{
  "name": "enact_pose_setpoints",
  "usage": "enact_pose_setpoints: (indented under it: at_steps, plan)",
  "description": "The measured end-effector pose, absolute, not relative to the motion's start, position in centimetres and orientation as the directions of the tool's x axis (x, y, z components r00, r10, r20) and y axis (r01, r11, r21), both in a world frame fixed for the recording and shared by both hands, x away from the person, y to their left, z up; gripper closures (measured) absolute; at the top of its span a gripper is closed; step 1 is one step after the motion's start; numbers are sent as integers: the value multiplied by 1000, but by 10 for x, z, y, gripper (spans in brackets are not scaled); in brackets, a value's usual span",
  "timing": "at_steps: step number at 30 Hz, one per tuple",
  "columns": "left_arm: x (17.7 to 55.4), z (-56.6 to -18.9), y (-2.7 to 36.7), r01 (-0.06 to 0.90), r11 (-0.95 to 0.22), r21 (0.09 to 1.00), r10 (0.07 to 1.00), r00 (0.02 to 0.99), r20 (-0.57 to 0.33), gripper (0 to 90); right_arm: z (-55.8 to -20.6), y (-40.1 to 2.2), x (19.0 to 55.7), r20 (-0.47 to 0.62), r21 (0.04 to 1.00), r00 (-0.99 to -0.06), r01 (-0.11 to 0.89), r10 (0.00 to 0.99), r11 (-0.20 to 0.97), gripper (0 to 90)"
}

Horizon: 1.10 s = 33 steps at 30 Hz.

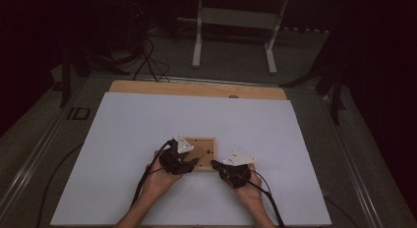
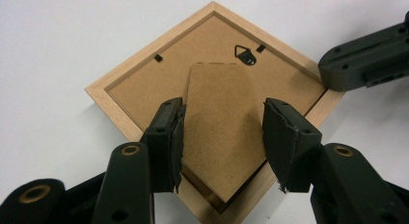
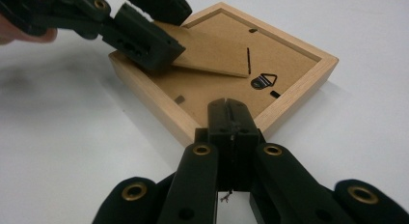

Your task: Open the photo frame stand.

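Observation:
A light wooden picture frame (image 1: 205, 145) lies face down on the white board (image 1: 147, 125), brown backing up. My left gripper (image 2: 224, 108) straddles the frame's fold-out stand (image 2: 219, 137), and its jaws are shut on the stand's two side edges. In the right gripper view the stand (image 3: 212, 60) is lifted at an angle off the backing, held by the left gripper (image 3: 154, 26). My right gripper (image 3: 230, 108) is shut with nothing between its jaws, and its tips rest on the frame's (image 3: 144, 93) near rim. In the high view both grippers (image 1: 194, 161) (image 1: 214, 164) meet at the frame's near side.
A small metal hanger (image 2: 246, 54) and turn clips sit on the backing. The white board spreads wide around the frame, with a wooden table edge (image 1: 196, 89) behind it. Cables trail from both grippers toward the person. A desk's white legs (image 1: 197, 41) stand on the floor beyond.

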<state>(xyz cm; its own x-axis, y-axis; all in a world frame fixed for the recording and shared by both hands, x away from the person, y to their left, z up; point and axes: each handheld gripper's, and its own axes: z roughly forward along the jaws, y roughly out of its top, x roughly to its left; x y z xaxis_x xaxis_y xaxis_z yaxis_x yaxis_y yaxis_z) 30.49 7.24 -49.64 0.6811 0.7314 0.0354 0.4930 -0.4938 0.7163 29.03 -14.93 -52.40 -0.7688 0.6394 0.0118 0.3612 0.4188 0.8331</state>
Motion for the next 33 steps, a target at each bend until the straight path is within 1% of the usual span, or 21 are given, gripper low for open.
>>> enact_pose_setpoints:
  at_steps: [10,12,17,28,33]
  plan:
    - [309,-481,68,471,-488,735,729,684,46,513,-524,-149,291,5,833,-770,356,638,423,900]
    - [311,-480,67,474,-479,739,730,683,36,513,-524,-149,291,6,834,-770,356,637,422,900]
    - [311,-481,68,485,-474,735,732,681,23,513,-524,-149,291,6,834,-771,356,637,422,900]
    - [308,-486,69,481,-494,725,725,687,39,510,-524,-149,291,5,834,-771,355,636,423,900]
    - [308,-488,71,488,-484,727,722,692,17,468,-524,-149,291,6,834,-771,355,636,423,900]
